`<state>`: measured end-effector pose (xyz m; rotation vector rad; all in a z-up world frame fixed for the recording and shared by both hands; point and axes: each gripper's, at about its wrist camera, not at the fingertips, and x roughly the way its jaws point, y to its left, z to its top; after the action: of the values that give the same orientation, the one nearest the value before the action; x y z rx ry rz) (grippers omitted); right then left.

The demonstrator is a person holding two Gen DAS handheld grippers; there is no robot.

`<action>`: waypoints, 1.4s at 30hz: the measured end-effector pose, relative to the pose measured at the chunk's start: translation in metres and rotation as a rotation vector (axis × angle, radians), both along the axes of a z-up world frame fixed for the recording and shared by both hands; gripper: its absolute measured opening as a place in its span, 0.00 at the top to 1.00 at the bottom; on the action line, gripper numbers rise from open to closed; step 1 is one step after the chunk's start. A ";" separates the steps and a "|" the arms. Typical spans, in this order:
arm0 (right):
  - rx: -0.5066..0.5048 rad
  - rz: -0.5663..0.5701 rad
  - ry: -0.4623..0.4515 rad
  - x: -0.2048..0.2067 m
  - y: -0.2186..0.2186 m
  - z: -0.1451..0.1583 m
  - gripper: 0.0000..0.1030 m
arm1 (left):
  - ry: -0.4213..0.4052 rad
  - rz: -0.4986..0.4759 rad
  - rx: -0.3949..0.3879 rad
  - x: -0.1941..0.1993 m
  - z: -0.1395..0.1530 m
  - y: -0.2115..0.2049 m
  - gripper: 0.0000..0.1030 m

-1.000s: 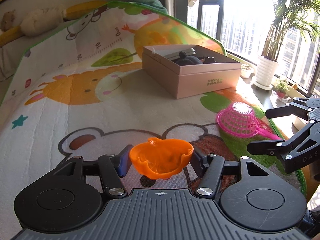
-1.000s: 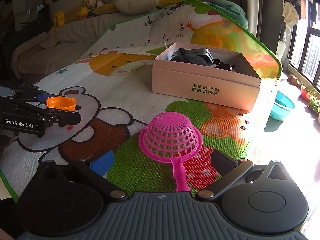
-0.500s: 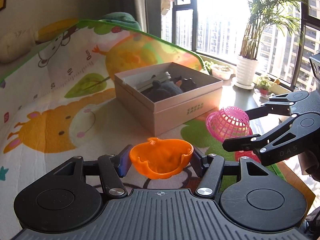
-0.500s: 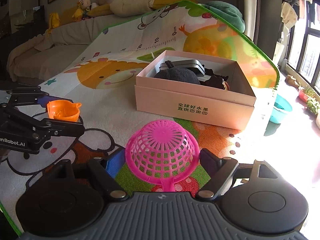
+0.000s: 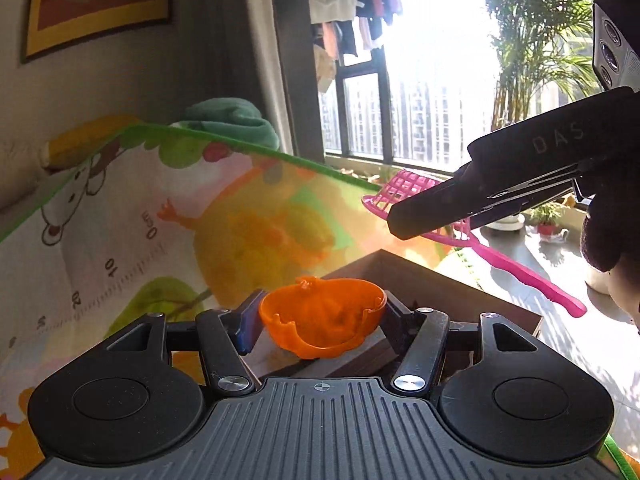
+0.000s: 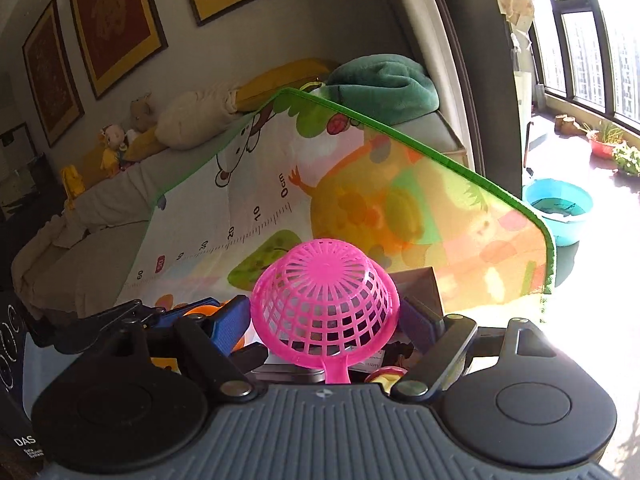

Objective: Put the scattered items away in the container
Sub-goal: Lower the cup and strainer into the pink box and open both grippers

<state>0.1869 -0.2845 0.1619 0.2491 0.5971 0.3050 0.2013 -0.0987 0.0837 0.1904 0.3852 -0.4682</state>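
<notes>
My left gripper [image 5: 320, 316] is shut on an orange toy cup [image 5: 332, 320], held above the near part of the pink cardboard box [image 5: 424, 276]. The right gripper [image 6: 324, 320] is shut on the dome of a pink mesh strainer [image 6: 320, 280]; its handle points back at the camera. In the left wrist view that strainer [image 5: 404, 186] hangs off the right gripper's fingers [image 5: 460, 200], above the box's far right side. In the right wrist view the left gripper [image 6: 172, 316] sits close at the left and a box corner [image 6: 420, 280] shows behind the strainer. Most of the box's inside is hidden.
The cartoon play mat [image 6: 360, 200] rises behind the box against a sofa with a green blanket [image 6: 384, 84] and plush toys [image 6: 116, 144]. A blue basin [image 6: 558, 208] stands on the sunlit floor at right. A dark-gloved hand [image 5: 612, 232] holds the right gripper.
The right gripper closed on the pink strainer and lifted it off the mat. Both grippers rose and moved forward to the box, each carrying its item.
</notes>
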 end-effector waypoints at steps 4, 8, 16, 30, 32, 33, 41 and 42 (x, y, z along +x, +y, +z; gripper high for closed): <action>-0.053 -0.064 0.096 0.036 0.004 -0.029 0.17 | 0.110 0.013 -0.074 0.022 -0.014 0.013 0.13; -0.062 -0.096 0.102 0.034 -0.006 -0.044 0.17 | 0.128 0.018 -0.054 0.014 -0.021 0.022 0.09; -0.122 -0.111 0.086 0.012 -0.014 -0.051 0.17 | 0.145 0.024 -0.031 0.006 -0.024 0.020 0.07; -0.089 0.059 0.063 0.011 0.028 -0.038 0.51 | 0.175 0.069 -0.038 -0.041 -0.034 0.041 0.04; -0.084 0.133 0.095 0.015 0.048 -0.043 0.57 | 0.177 0.060 -0.060 -0.047 -0.029 0.047 0.03; -0.100 0.150 0.102 0.015 0.056 -0.047 0.58 | 0.182 0.048 -0.073 -0.051 -0.027 0.050 0.03; -0.277 0.089 0.108 -0.001 0.043 -0.052 0.57 | 0.231 -0.057 -0.098 -0.072 -0.032 0.052 0.01; -0.252 0.066 0.088 -0.003 0.032 -0.046 0.49 | 0.237 -0.069 -0.095 -0.074 -0.036 0.048 0.01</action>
<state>0.1837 -0.2523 0.1157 0.0005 0.7246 0.2804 0.1276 -0.0505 0.0475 0.0565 0.5880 -0.5784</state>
